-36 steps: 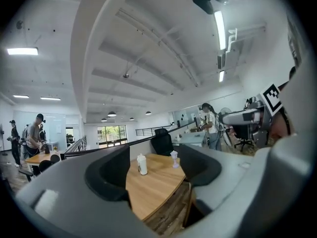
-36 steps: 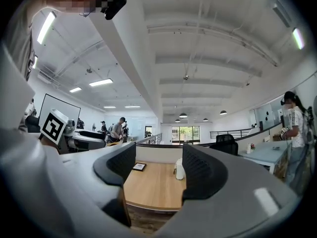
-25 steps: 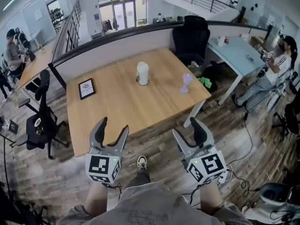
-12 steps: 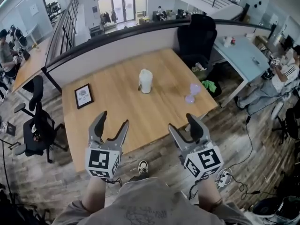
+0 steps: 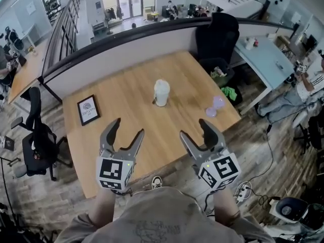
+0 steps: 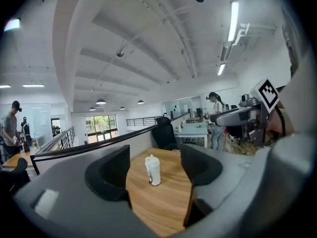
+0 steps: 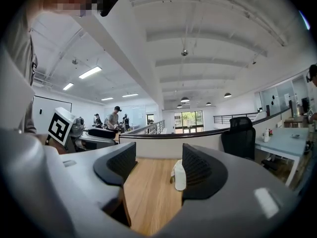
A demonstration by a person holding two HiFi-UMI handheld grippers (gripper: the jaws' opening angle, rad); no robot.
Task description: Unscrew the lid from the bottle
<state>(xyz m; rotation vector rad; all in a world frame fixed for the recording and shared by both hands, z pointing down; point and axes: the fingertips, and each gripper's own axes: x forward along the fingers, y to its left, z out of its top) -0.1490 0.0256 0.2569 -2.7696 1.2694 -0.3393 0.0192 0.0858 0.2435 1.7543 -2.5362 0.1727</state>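
Approach step, with left claw (image 5: 127, 127) opening on nothing and right claw (image 5: 195, 129) released, empty; next, reach for bottle (image 5: 161, 92) at 12 o'clock on counter (image 5: 126, 110).

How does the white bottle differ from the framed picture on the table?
The white bottle stands upright near the middle of the wooden table; the framed picture appears to lie flat nearer its left edge. The bottle is round and white; the picture is rectangular and dark-framed. Both rest on it.
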